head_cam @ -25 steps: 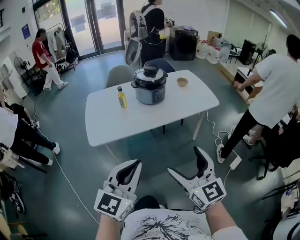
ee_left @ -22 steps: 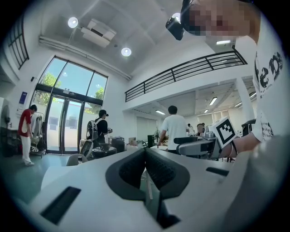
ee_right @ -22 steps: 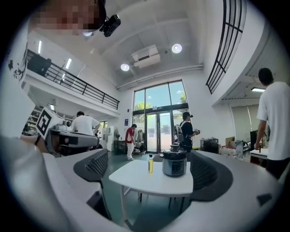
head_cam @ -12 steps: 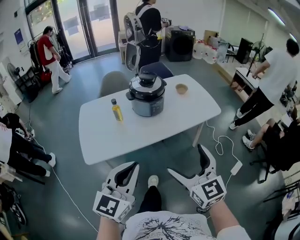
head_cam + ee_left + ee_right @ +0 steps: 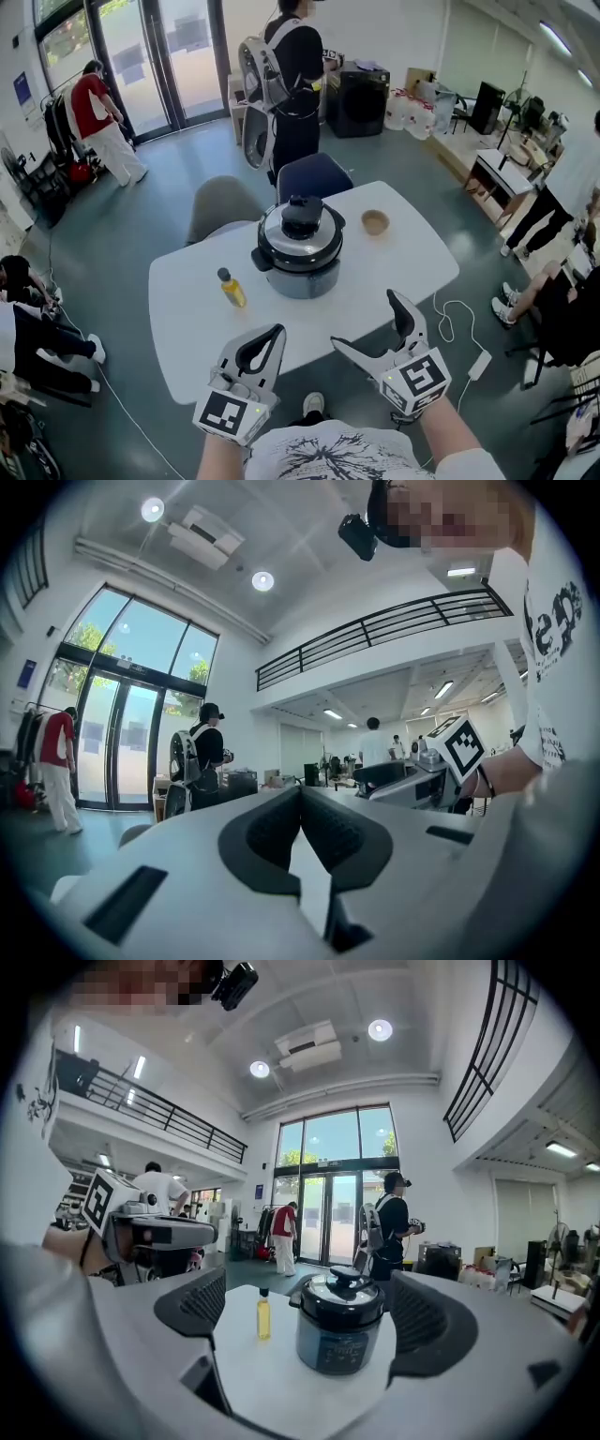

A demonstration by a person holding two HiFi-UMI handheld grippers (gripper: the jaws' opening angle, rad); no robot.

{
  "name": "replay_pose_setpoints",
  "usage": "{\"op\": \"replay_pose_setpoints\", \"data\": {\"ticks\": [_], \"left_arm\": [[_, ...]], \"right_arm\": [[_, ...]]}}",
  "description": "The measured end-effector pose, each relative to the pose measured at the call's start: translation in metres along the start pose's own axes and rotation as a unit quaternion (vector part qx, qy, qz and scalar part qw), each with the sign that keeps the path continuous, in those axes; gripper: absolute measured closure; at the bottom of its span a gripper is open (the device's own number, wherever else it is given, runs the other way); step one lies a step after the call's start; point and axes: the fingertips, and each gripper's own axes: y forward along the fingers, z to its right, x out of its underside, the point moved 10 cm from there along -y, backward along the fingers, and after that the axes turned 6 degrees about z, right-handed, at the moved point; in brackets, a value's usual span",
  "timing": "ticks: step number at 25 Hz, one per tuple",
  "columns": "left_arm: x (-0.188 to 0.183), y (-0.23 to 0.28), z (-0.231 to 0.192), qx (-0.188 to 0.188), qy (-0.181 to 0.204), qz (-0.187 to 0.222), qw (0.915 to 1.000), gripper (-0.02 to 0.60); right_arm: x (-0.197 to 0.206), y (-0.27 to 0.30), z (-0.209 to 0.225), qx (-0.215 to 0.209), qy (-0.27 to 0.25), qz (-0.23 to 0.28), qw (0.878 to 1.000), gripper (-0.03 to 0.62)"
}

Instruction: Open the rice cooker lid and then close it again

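Note:
The rice cooker, silver with a black lid and knob, stands lid down in the middle of the white table. In the right gripper view the cooker shows straight ahead, framed by the jaws but well beyond them. My right gripper hovers over the table's near edge, wide open, its jaws closing slightly with nothing between the pads. My left gripper is beside it, left of the cooker's line, and its pads meet at the tips with nothing held.
A small yellow oil bottle stands left of the cooker and a wooden bowl to its right. A grey chair and a blue chair are tucked behind the table. A person with a backpack stands beyond. A cable lies on the floor at right.
Both grippers have been carried forward to the table, which was across open floor and now lies under them. The cooker looks much nearer. The right jaws stand a little wider.

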Motion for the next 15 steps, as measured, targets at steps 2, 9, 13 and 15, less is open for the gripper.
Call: {"op": "replay_pose_setpoints", "data": {"ticks": [2,9,13,15], "left_arm": [[0.007,0.033,-0.034,0.002,-0.003,0.007,1.0,0.568],[0.032,0.11,-0.109,-0.001,-0.011,0.0,0.9999,0.568],[0.048,0.137,-0.13,-0.013,-0.008,-0.006,0.9999,0.568],[0.059,0.149,-0.135,-0.026,-0.005,-0.007,0.9996,0.568]], "right_arm": [[0.002,0.041,0.024,0.001,-0.001,-0.002,1.0,0.046],[0.017,0.139,0.084,-0.01,0.017,-0.023,1.0,0.048],[0.031,0.179,0.11,-0.033,0.018,-0.032,0.999,0.048],[0.042,0.196,0.123,-0.053,0.019,-0.035,0.998,0.049]]}}
